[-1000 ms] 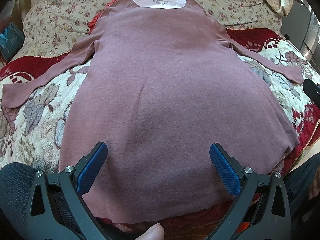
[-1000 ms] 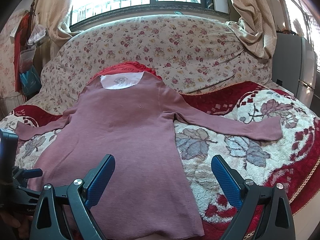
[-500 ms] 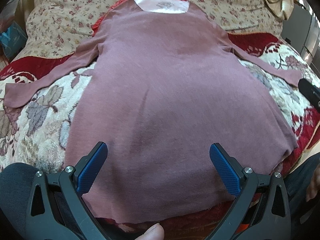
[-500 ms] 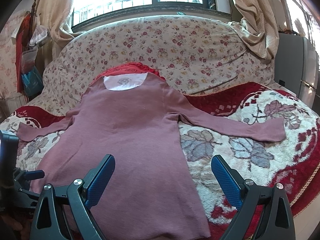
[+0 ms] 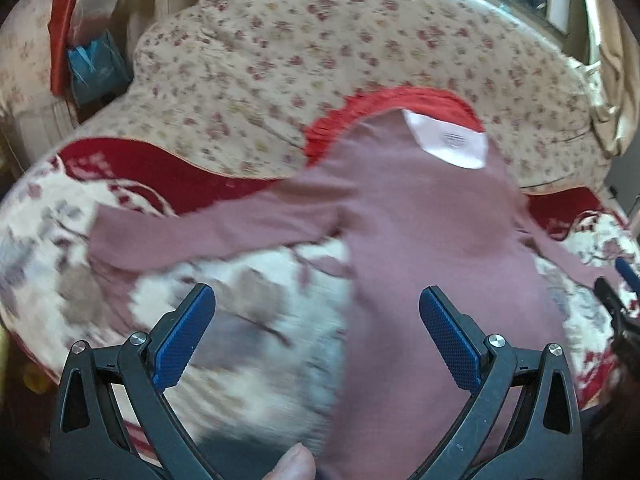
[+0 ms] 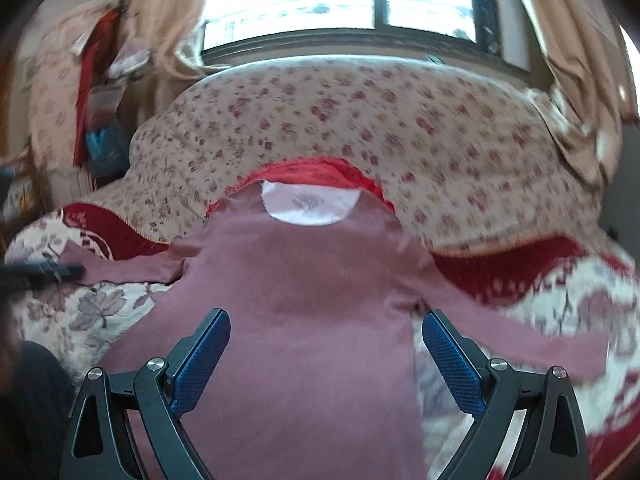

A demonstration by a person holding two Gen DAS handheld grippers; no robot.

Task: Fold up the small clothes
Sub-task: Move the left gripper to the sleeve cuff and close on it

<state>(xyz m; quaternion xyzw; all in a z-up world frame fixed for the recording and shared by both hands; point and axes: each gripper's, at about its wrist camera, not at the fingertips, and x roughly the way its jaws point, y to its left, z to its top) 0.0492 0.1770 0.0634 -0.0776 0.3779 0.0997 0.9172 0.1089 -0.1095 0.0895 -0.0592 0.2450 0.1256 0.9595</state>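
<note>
A dusty-pink long-sleeved knit top [image 5: 432, 240] lies flat, front up, on a red-and-cream floral plush blanket [image 5: 248, 320] covering the bed, its white-lined neckline [image 6: 310, 208] toward the far edge where a cream floral-print quilt [image 6: 400, 128] is heaped. Both sleeves are spread outward toward the bed's side edges. The left gripper [image 5: 318, 336] hangs above the near edge, its blue-padded fingers [image 5: 184, 340] spread wide, straddling the top's left side seam and bare blanket. The right gripper [image 6: 326, 364] hovers over the top's body, fingers wide apart and holding nothing. Both views are motion-blurred.
</note>
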